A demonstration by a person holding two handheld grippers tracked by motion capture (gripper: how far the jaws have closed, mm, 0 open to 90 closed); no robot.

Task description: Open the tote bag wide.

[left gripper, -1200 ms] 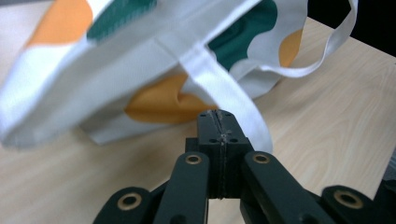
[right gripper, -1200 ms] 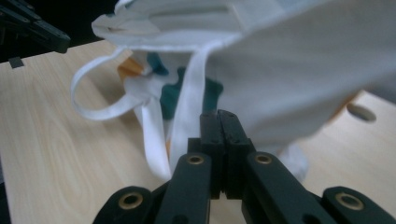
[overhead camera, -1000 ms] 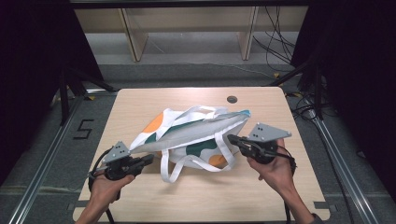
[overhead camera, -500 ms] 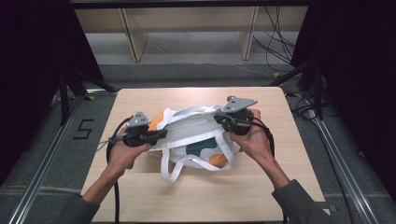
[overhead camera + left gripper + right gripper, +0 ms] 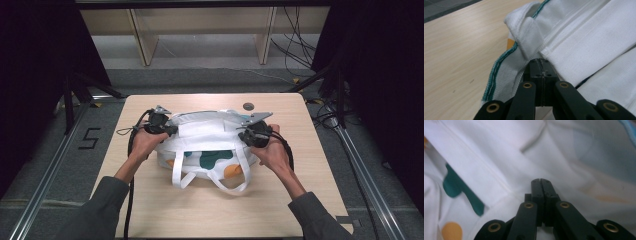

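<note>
Having swept both grippers from 6 toward 12 o'clock, I've folded the white patterned fabric tote bag [image 5: 210, 145] over on the tabletop [image 5: 300, 200], left gripper [image 5: 172, 130] and right gripper [image 5: 241, 134] fingers clamped on its edge.

The bag [image 5: 205, 145] lies mid-table [image 5: 300, 200], one tool [image 5: 170, 129] at each end.

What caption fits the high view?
Both grippers, left and right, pinch a white tote bag on the wooden table.
</note>
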